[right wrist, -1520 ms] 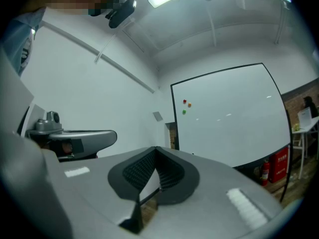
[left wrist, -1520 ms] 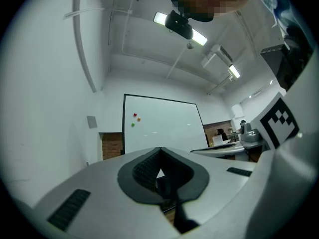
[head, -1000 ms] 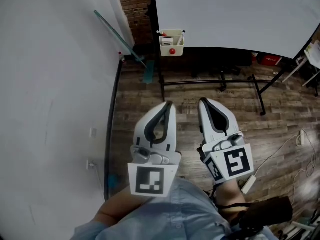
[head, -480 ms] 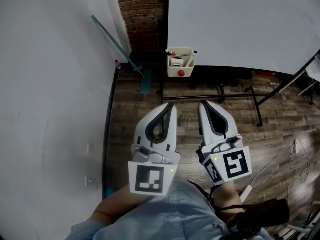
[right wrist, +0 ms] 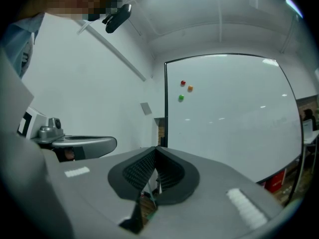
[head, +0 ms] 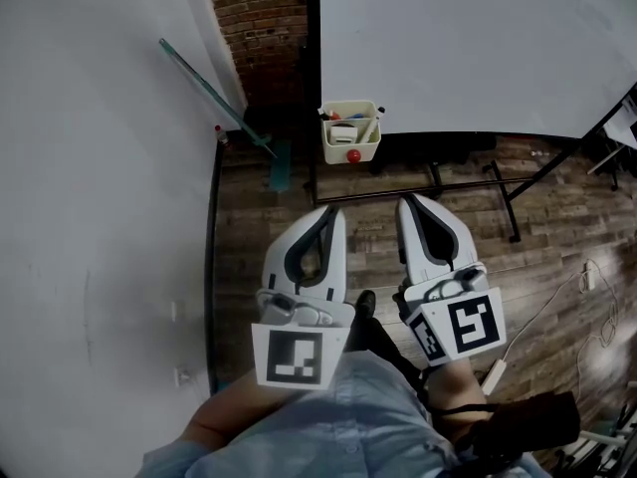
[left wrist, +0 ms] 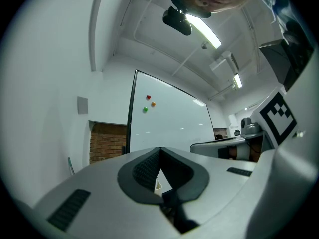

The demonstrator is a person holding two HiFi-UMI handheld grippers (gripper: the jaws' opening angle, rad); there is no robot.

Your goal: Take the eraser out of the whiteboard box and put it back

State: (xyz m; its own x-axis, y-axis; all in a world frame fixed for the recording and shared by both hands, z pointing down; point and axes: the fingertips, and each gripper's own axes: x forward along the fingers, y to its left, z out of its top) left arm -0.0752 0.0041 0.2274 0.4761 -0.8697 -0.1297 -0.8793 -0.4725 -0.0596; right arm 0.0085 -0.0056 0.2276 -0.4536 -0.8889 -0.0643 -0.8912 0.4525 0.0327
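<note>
A cream whiteboard box (head: 350, 139) hangs at the lower left corner of the whiteboard (head: 478, 38), with markers and a red magnet on its front. The eraser inside it is too small to make out. My left gripper (head: 334, 210) and right gripper (head: 404, 201) are side by side, well short of the box, both pointing toward it. Both are shut with nothing between the jaws. In the left gripper view the jaw tips (left wrist: 160, 149) meet; the right gripper view shows its tips (right wrist: 156, 148) touching too. Coloured magnets (right wrist: 183, 89) sit on the board.
A white wall (head: 90, 187) runs along the left, with a teal-handled mop (head: 221, 108) leaning on it. The whiteboard stands on a black frame (head: 438, 182) over a wood floor. A brick wall (head: 257, 18) is behind. A white cable (head: 587, 287) trails at right.
The view has shifted: the whiteboard box has moved lower in the picture and looks larger, so both grippers are closer to the board. Both jaws stay shut.
</note>
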